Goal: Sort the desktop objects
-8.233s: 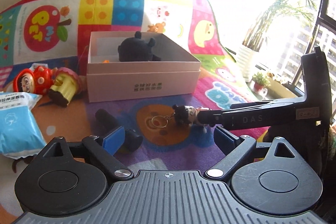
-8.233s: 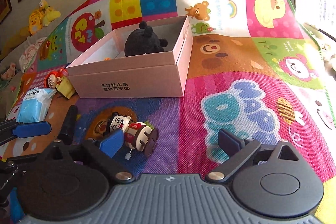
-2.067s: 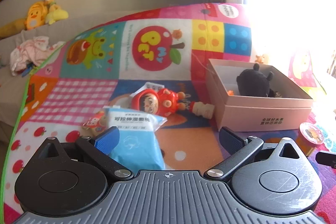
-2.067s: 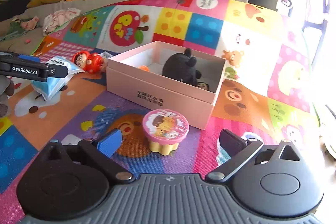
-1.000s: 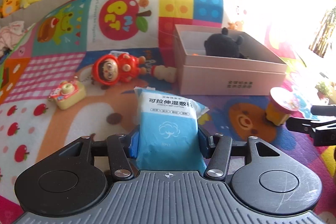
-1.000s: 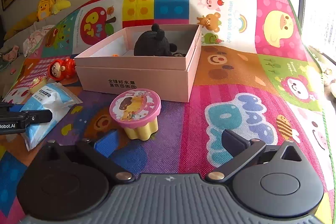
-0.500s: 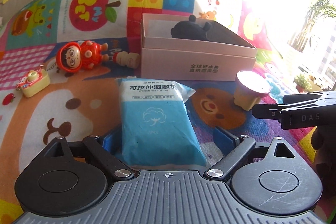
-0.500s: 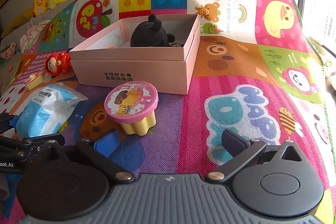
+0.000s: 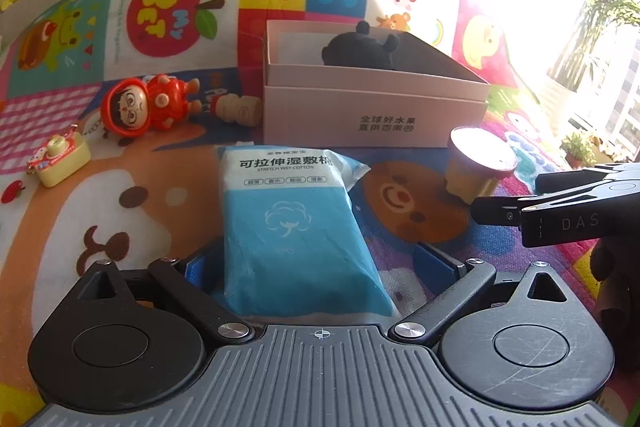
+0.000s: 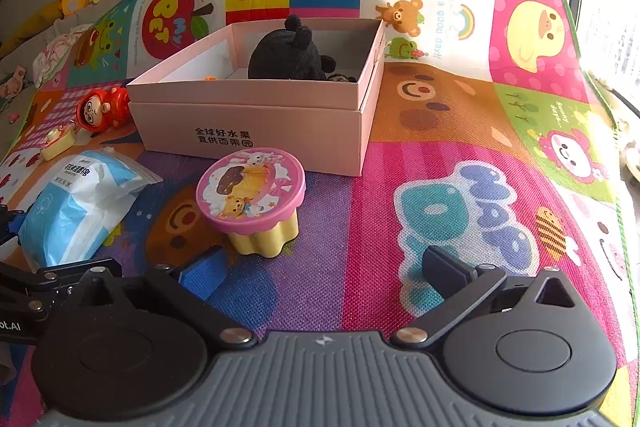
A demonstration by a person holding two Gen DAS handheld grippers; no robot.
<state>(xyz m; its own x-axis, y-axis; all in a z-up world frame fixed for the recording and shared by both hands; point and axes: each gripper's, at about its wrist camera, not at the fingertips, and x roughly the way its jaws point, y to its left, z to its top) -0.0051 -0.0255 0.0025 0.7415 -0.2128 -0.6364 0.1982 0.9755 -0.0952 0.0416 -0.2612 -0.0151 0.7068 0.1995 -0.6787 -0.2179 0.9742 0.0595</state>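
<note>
A second ago the left gripper [image 9: 320, 263] was clamped on the blue crinkly wet-cotton pack [image 9: 296, 223]; now its jaws stand spread, and the soft plastic pack lies loose between them on the woven play mat [image 10: 460, 147]. From left to right sit a small yellow toy camera [image 9: 60, 159], a glossy red round-headed doll [image 9: 140, 103] and the matte pink cardboard box [image 9: 372, 111] holding a fuzzy black plush [image 10: 288, 55]. In front of the box stands the pink-lidded, scalloped yellow pudding cup [image 10: 256, 203], just ahead of the right gripper [image 10: 324, 267], whose jaws are wide and hold nothing, as before.
</note>
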